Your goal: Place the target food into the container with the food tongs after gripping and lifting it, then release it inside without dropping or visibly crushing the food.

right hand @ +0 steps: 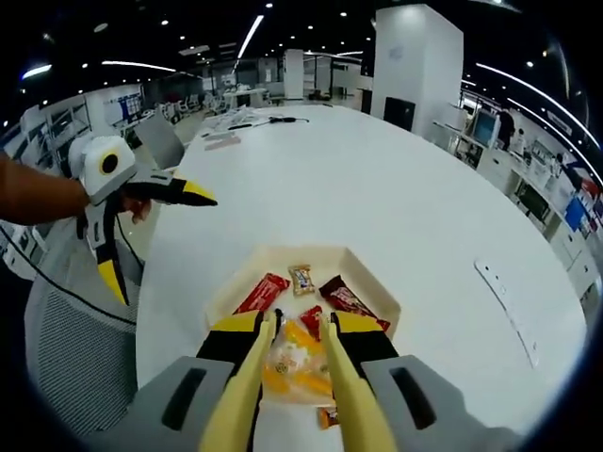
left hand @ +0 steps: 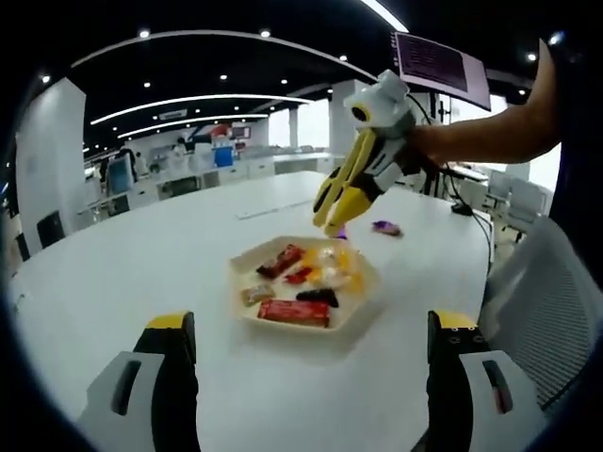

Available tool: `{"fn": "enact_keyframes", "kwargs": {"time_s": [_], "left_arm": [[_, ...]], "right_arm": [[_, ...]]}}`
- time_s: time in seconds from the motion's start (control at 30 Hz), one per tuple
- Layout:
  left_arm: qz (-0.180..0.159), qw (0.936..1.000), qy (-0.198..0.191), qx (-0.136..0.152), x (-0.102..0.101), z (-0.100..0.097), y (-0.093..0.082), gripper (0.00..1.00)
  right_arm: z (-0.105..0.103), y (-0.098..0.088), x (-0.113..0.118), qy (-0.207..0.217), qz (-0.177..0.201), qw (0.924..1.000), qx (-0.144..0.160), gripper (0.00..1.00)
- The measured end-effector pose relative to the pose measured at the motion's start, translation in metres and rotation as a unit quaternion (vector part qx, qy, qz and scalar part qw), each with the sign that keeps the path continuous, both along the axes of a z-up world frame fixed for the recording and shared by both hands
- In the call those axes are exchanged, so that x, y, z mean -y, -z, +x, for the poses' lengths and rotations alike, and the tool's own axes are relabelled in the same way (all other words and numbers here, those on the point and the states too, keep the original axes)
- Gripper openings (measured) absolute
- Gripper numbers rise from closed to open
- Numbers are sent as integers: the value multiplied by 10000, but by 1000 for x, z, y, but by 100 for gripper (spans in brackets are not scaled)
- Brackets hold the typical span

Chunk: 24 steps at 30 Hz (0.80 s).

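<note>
Wrapped snacks lie in a shallow beige hexagonal tray (left hand: pixel 363 315) on a wide white table (left hand: pixel 141 273). Among them are a long red bar (left hand: pixel 294 312) at the tray's near edge, a second red bar (left hand: pixel 281 261) toward the far side, a dark wrapped piece (left hand: pixel 318 297), and a small tan packet (left hand: pixel 256 294).

Seen from the right gripper view, the right gripper (right hand: pixel 300 363) holds a pair of yellow food tongs (right hand: pixel 247 395), whose two arms are drawn in around a clear packet of orange-yellow candy (right hand: pixel 297 363) just over the tray (right hand: pixel 363 268). Whether the packet is lifted or resting on the tray cannot be told.

From the left gripper view, the same tongs (left hand: pixel 344 188) hang above the tray's far side, held by a bare forearm (left hand: pixel 490 132).

The left gripper (left hand: pixel 311 348) has its black, yellow-tipped jaws spread wide apart, holding nothing, near the tray. A purple wrapper (left hand: pixel 385 227) lies on the table beyond the tray.
</note>
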<state>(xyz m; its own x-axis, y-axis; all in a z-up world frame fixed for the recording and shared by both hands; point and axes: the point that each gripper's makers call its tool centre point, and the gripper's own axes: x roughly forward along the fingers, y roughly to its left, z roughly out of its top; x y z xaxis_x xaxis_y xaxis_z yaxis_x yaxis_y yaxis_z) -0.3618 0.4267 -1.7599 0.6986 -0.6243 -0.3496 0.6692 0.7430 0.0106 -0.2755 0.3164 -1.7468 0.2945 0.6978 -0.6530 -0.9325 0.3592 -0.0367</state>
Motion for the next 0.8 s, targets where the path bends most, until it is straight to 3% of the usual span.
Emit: {"fn": "enact_keyframes", "kwargs": {"time_s": [0.2,0.33,0.37,0.47,0.63,0.73,0.8], "left_arm": [[-187,9994,-168,240,-6,7,-19,99],[-455,9980,-254,352,1,15,-35,99],[-392,9979,-282,438,1,17,-36,99],[-303,9985,-180,407,8,16,-27,99],[-58,9999,95,86,14,6,0,99],[-159,9997,167,40,20,5,0,99],[-40,9996,295,17,25,1,4,99]], "right_arm": [[3,4,13,124,-16,9999,-12,28],[4,6,23,236,-15,9997,-32,28],[3,7,24,247,-20,9997,-28,28],[3,6,29,297,-16,9996,-27,28],[3,5,41,402,1,9992,5,28],[5,5,49,496,11,9988,9,28],[5,6,56,558,-14,9984,27,28]]}}
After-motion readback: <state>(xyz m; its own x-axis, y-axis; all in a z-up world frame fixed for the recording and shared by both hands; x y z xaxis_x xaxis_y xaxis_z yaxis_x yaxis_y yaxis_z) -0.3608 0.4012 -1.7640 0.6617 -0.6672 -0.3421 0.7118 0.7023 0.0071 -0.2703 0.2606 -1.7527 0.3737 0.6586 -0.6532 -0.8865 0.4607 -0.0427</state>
